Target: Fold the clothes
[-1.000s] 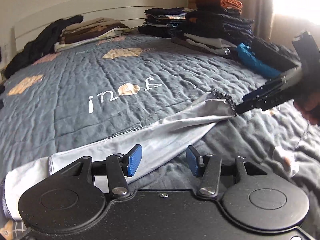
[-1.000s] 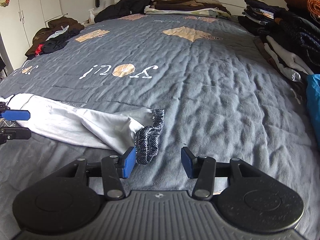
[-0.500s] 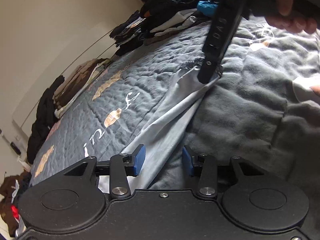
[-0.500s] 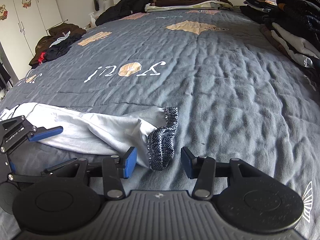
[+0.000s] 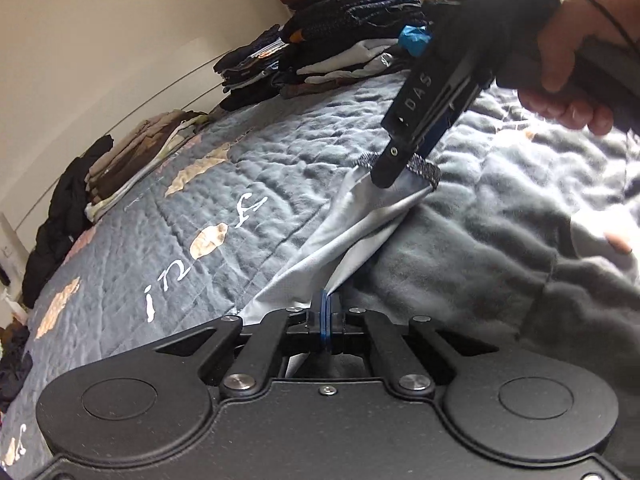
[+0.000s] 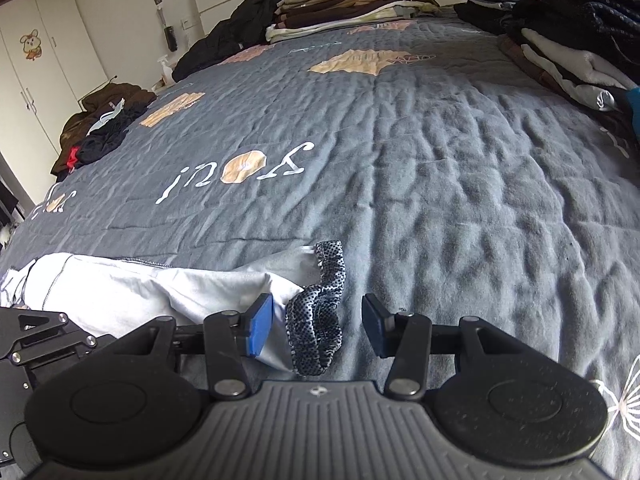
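A light grey garment (image 5: pixel 352 224) lies stretched along the near edge of the grey bedspread (image 5: pixel 248 200). It ends in a black-and-white speckled cuff (image 6: pixel 320 320). My left gripper (image 5: pixel 325 314) is shut, its blue pads pinching a fold of the grey cloth. My right gripper (image 6: pixel 318 326) stands open over the cuff end. The cuff lies between its fingers, and the right pad is clear of it. In the left wrist view the right gripper (image 5: pixel 400 164) tips down onto the cuff, held by a hand (image 5: pixel 568 56). The left gripper's frame (image 6: pixel 36 340) shows at the lower left.
Tall stacks of folded dark clothes (image 6: pixel 580 32) line the bed's right side. A brown and beige stack (image 6: pixel 352 8) and a black jacket (image 6: pixel 248 28) lie by the headboard. A loose heap of clothes (image 6: pixel 100 128) sits at the left, near white cupboards (image 6: pixel 40 60).
The left gripper's jaws have closed from open onto the grey cloth, and its view has rolled and moved in closer. The right gripper stays open over the cuff.
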A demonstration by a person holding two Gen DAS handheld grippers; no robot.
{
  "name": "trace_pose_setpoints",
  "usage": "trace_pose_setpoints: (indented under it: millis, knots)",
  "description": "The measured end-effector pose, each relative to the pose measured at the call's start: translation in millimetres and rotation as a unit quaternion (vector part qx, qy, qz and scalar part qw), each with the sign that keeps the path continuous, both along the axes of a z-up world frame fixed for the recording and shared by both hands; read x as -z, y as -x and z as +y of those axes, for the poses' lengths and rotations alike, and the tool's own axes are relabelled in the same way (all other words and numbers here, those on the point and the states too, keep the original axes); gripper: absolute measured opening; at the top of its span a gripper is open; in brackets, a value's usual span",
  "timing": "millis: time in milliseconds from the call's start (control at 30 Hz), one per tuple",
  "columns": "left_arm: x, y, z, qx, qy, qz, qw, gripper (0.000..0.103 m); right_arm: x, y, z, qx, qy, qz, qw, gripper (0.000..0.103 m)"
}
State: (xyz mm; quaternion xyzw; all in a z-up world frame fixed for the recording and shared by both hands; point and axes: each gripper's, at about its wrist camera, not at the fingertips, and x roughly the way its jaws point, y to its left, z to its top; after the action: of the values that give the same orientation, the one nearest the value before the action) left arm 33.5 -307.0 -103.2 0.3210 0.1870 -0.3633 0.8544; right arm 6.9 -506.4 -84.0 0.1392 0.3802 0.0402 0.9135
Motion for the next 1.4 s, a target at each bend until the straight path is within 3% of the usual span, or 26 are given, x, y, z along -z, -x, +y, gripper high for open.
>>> trace_pose_setpoints:
  millis: [167,267,333,500,733,833,967,1067,1100,1133,1167,1233,1400]
  knots:
    - [-10,3,7,0.010,0.003,0.021,0.9997,0.000,-1,-1,-6,0.020,-0.052,-0.005,0.998,0.045]
    - [-3,5,6,0.018,-0.012,0.028,0.9994,0.000,-2,-1,-4,0.023,-0.061,-0.009,0.998,0.031]
    - [2,6,6,0.021,-0.019,0.033,0.9990,0.000,-4,-1,-5,0.029,-0.070,-0.015,0.997,0.015]
    - [4,4,8,0.019,-0.011,0.042,0.9989,0.000,-12,0,-9,0.042,-0.101,-0.039,0.993,0.015]
    - [3,-5,6,-0.004,0.008,0.037,0.9993,0.000,-16,1,-21,0.107,-0.126,-0.092,0.982,0.014]
    - [6,-7,4,-0.014,-0.001,0.031,0.9994,0.001,-6,-7,-17,0.116,-0.120,-0.090,0.982,0.014]
    - [-1,1,4,-0.009,-0.003,0.013,0.9999,0.002,0,-17,0,0.083,-0.098,-0.062,0.990,0.018]
    - [-10,7,1,-0.003,0.004,0.005,1.0000,0.004,-14,-14,8,0.062,-0.066,-0.066,0.994,0.029]
    - [-12,9,-1,0.000,0.007,0.006,1.0000,0.006,-19,-12,8,0.057,-0.057,-0.068,0.994,0.037]
    - [-14,12,-3,0.002,0.008,0.007,0.9999,0.013,-25,-10,8,0.053,-0.049,-0.069,0.995,0.044]
    - [-15,14,-5,0.006,0.010,0.007,0.9999,0.028,-30,-8,8,0.047,-0.042,-0.072,0.995,0.045]
    - [-15,19,-10,0.014,0.013,0.005,0.9998,0.046,-36,-6,5,0.032,-0.039,-0.069,0.996,0.049]
    - [-9,19,-25,0.024,0.018,0.015,0.9994,0.047,-35,-5,1,0.005,-0.014,-0.040,0.999,0.050]
